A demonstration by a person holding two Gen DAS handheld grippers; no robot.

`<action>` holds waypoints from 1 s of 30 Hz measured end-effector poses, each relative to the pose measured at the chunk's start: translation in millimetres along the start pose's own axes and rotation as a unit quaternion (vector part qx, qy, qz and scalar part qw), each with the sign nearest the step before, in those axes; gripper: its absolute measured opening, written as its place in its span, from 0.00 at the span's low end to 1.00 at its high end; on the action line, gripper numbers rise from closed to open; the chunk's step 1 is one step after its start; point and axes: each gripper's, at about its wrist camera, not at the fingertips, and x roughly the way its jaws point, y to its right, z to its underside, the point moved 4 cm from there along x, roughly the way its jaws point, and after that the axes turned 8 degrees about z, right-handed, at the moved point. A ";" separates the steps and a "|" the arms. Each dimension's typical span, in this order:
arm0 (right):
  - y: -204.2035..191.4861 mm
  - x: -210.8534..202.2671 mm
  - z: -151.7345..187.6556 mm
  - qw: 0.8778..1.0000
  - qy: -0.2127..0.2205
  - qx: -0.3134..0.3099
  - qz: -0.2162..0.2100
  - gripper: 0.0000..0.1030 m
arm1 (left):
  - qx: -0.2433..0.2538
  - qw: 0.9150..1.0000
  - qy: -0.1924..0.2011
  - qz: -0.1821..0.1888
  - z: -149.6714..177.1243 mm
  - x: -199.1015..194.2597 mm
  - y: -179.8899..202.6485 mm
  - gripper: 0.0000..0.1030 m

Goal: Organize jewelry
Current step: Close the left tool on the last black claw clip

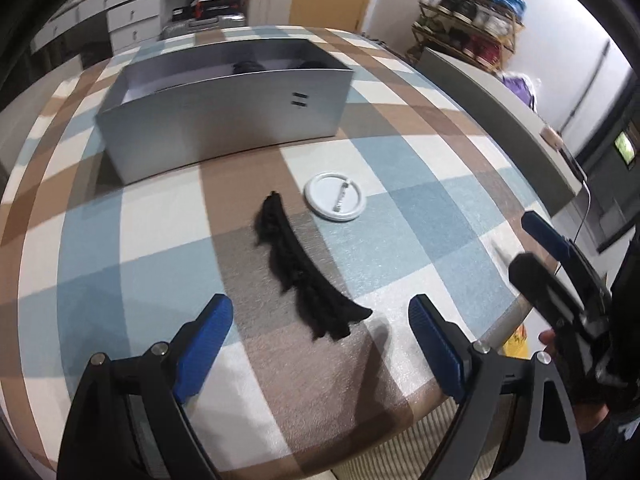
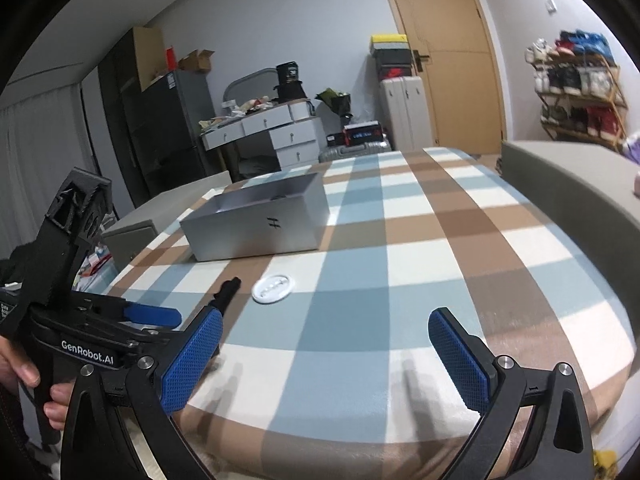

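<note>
A long black lace strip (image 1: pixel 298 270) lies on the checked tablecloth (image 1: pixel 420 216), running from mid-table toward me. My left gripper (image 1: pixel 320 340) hovers open just above its near end, which lies between the blue pads, untouched. Beside the strip's far end sits a white round dish (image 1: pixel 335 197) holding a small silver piece. Behind both stands an open silver box (image 1: pixel 224 120) with dark items inside. My right gripper (image 2: pixel 326 360) is open and empty over the table's near edge. The dish (image 2: pixel 274 289), strip tip (image 2: pixel 228 290) and box (image 2: pixel 256 220) lie ahead of it.
A grey padded seat (image 2: pixel 560 184) borders the table's right side. The table's rounded near edge (image 1: pixel 400 424) is just under the left gripper. A blue finger (image 2: pixel 156 315) of the left gripper shows left of the right one. White drawers (image 2: pixel 288 136), suitcases and a shoe rack (image 2: pixel 576 92) stand far behind.
</note>
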 end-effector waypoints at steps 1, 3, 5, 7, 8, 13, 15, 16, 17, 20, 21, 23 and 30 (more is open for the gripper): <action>2.5 0.0 0.1 1.000 -0.001 0.007 0.000 1.00 | 0.004 1.000 -0.002 0.001 -1.0 1.5 1.7 0.83; 7.9 -0.2 0.1 1.000 -0.001 0.020 -0.004 1.00 | 0.009 1.000 -0.003 -0.002 -2.2 1.9 1.6 0.75; 11.9 -1.1 0.6 1.000 0.000 0.030 -0.008 1.00 | 0.014 1.000 -0.005 -0.006 -3.5 2.2 1.8 0.62; 13.6 -1.8 0.9 0.999 -0.001 0.036 -0.013 1.00 | 0.023 1.000 -0.005 -0.010 -1.5 1.9 1.7 0.59; 13.4 -1.8 1.1 0.999 -0.001 0.036 -0.014 1.00 | 0.031 0.999 -0.005 -0.015 0.6 1.2 2.1 0.56; 9.3 -4.1 1.7 0.999 0.004 0.029 -0.019 1.00 | 0.064 0.997 -0.007 -0.033 4.7 0.5 5.4 0.35; 7.1 -4.1 2.0 1.000 0.004 0.024 -0.018 1.00 | 0.064 0.998 -0.010 -0.026 3.1 0.5 4.9 0.26; 6.0 -4.5 2.1 1.000 0.005 0.021 -0.017 1.00 | 0.066 0.998 -0.012 -0.021 2.3 1.0 5.1 0.26; 5.1 -4.7 2.0 1.000 0.006 0.019 -0.017 1.00 | 0.071 0.997 -0.012 -0.019 1.8 1.4 5.5 0.27; 4.1 -4.8 2.4 1.000 0.007 0.015 -0.015 1.00 | 0.085 0.996 -0.013 -0.019 1.9 2.3 6.6 0.26; 4.4 -4.5 2.4 1.000 0.006 0.015 -0.015 1.00 | 0.084 0.996 -0.013 -0.019 2.3 1.7 6.8 0.26; 6.1 -3.6 2.2 1.000 0.004 0.020 -0.015 1.00 | 0.082 0.996 -0.013 -0.022 2.9 0.6 5.7 0.26; 9.9 -1.6 1.9 1.000 0.000 0.027 -0.014 1.00 | 0.076 0.996 -0.003 -0.040 6.5 -8.6 1.4 0.26</action>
